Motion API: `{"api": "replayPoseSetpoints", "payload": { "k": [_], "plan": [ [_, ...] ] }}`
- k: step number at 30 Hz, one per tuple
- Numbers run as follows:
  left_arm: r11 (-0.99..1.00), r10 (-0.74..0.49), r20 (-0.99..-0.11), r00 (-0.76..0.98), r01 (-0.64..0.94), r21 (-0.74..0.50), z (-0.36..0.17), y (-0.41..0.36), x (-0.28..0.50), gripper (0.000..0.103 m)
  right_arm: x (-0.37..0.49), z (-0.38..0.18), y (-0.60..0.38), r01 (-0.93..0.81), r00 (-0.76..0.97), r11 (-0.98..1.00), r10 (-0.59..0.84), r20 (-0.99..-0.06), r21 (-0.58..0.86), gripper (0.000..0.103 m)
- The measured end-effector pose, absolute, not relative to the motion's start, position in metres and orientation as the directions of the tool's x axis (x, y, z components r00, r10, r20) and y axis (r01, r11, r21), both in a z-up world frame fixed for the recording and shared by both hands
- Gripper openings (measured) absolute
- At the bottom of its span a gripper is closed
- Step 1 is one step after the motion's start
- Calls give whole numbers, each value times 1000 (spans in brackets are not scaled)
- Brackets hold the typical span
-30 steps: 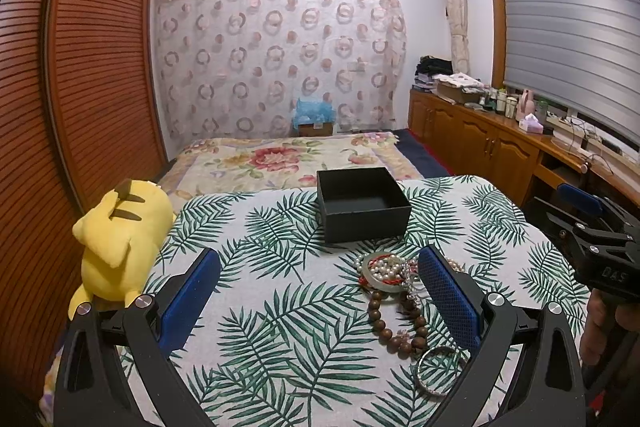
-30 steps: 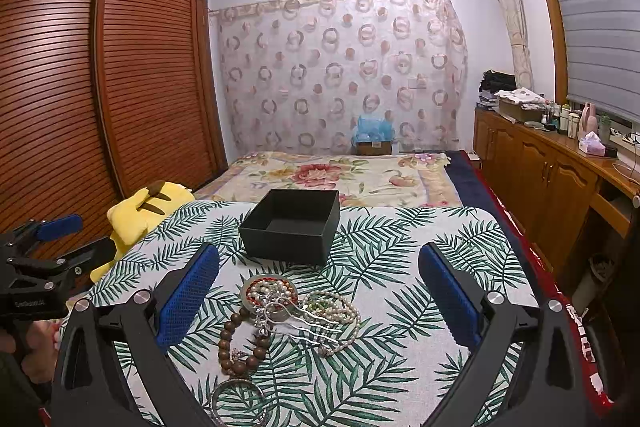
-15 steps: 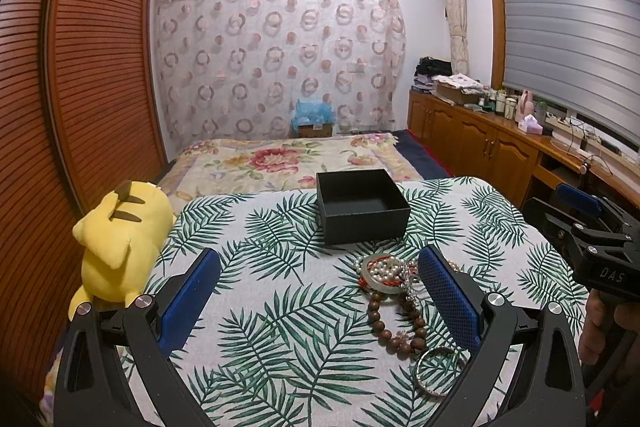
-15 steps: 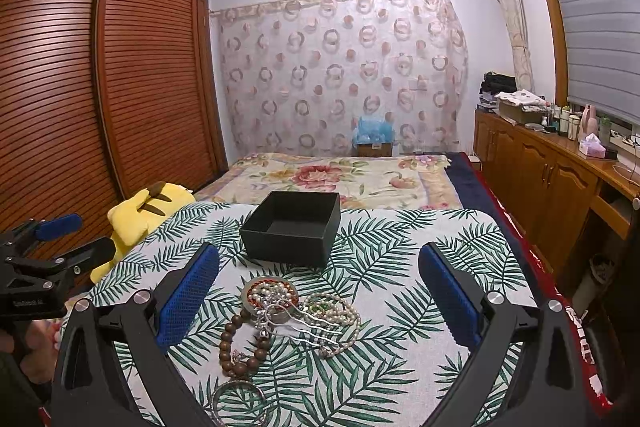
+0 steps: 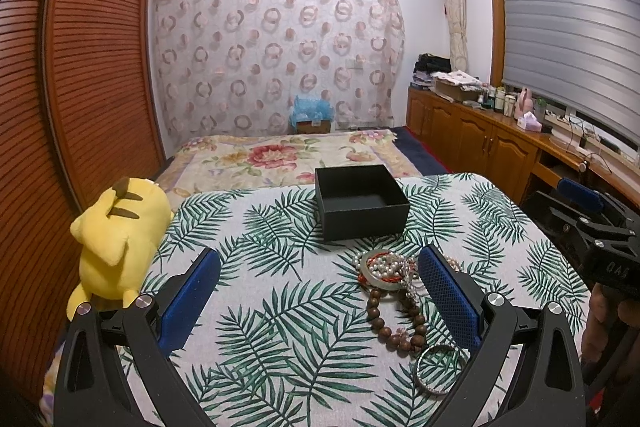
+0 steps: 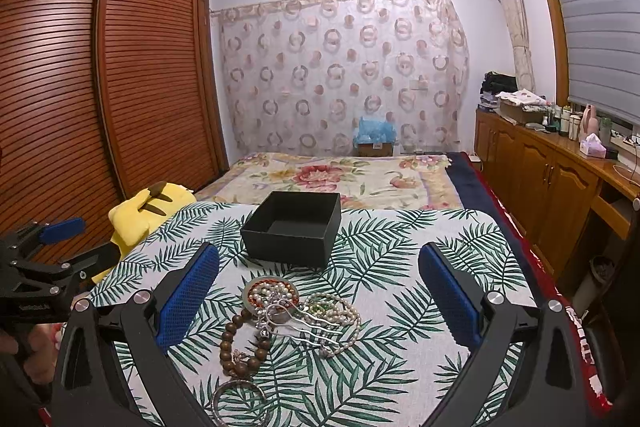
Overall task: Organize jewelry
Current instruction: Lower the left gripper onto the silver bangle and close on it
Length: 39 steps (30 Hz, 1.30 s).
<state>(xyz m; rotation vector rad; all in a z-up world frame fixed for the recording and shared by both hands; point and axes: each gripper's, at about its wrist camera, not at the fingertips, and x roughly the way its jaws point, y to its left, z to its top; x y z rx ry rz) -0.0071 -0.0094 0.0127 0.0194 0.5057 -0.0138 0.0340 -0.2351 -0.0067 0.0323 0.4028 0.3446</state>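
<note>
Both grippers hovered over a leaf-print cloth (image 6: 400, 307) with their blue-padded fingers spread wide and nothing between them.

From the right gripper (image 6: 319, 291), the jewelry lay low and close. Nearest, at the bottom edge just inside the left finger (image 6: 188, 297), sat a silver bangle (image 6: 234, 401). Just beyond it was a loop of brown wooden beads (image 6: 240, 345), its long axis running away from the fingers. Beyond that lay a tangle of pearls (image 6: 340, 319), touching a silver chain (image 6: 296, 315), and a round dish (image 6: 272, 297) heaped with more pearls. The whole pile sat between the fingers, left of centre. Farther on, straight ahead and slightly left, stood an open black box (image 6: 294, 233), which looked bare inside.

From the left gripper (image 5: 319, 293), the same pile lay off to the right, crowding the right finger (image 5: 450, 299) and partly hidden behind it. The bangle (image 5: 440, 369) lay nearest, the beads (image 5: 396, 319) beyond it, the dish (image 5: 382, 267) next, and the box (image 5: 362, 201) farthest, ahead and slightly right.

Judging from this, the right gripper was the better placed: the jewelry fell within its open span, while the left would need to shift rightward. The box lay just past the pile for either hand. No piece had yet been put away.
</note>
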Motion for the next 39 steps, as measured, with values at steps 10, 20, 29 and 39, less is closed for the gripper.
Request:
{"api": "replayPoseSetpoints", "payload": {
  "k": [10,20,29,39],
  "plan": [
    [998,-55,-560,827,64,-2,-18,-10,9,96,34,-11,-236,-323,855,943,325,-405,75,100],
    [994,-98,-629,771,109,-21,-48,-12,20,96,42,-41,-247,-349,825,935,340,-451,68,100],
    [980,-183,-708,683,180,-79,-82,-18,33,96,47,-66,-255,-360,789,929,349,-505,79,92],
    [945,-294,-773,562,295,-145,-110,-40,36,63,51,-93,-257,-377,742,924,342,-576,63,84]
  ]
}}
